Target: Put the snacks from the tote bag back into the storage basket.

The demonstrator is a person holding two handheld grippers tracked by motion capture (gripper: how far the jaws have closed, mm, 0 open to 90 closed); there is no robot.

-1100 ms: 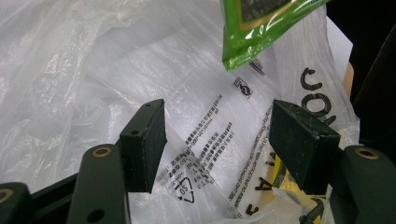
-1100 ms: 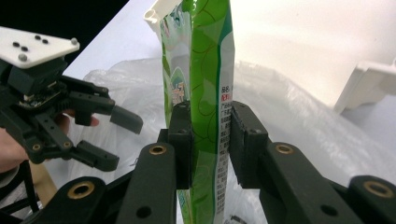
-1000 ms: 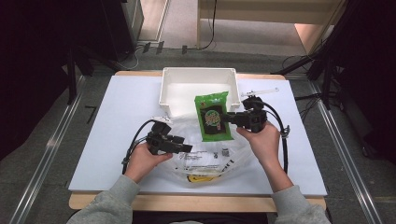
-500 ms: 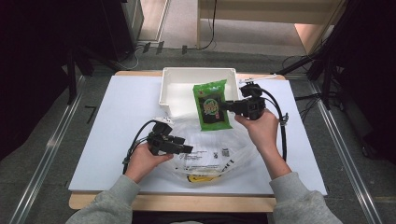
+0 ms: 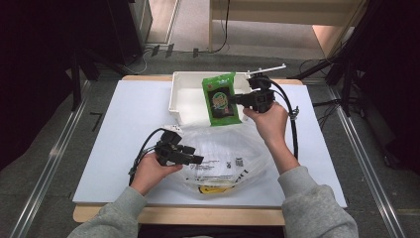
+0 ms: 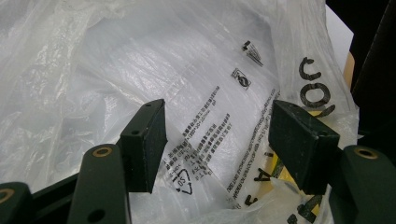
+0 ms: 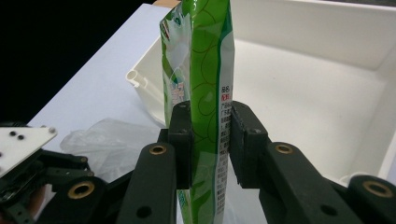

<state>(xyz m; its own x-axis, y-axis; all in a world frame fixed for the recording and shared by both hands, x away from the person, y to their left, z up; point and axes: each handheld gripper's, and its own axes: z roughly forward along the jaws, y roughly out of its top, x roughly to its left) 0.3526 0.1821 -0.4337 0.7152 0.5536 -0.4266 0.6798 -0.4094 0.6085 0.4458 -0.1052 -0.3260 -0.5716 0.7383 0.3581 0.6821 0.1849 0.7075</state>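
Observation:
A green snack packet hangs upright over the front part of the white tray. My right gripper is shut on the packet's right edge. In the right gripper view the two pads press the green packet from both sides, above the tray. A clear plastic bag with black print lies crumpled on the white table. My left gripper rests at the bag's left side. In the left gripper view its jaws stand open over the bag, gripping nothing.
The white table top has bare room to the left and right of the bag. Black cables trail from both grippers. The left gripper's body and part of the bag lie below the packet in the right gripper view.
My right gripper has carried the green packet up and away from the person, from above the bag to over the tray. The left gripper has stayed put.

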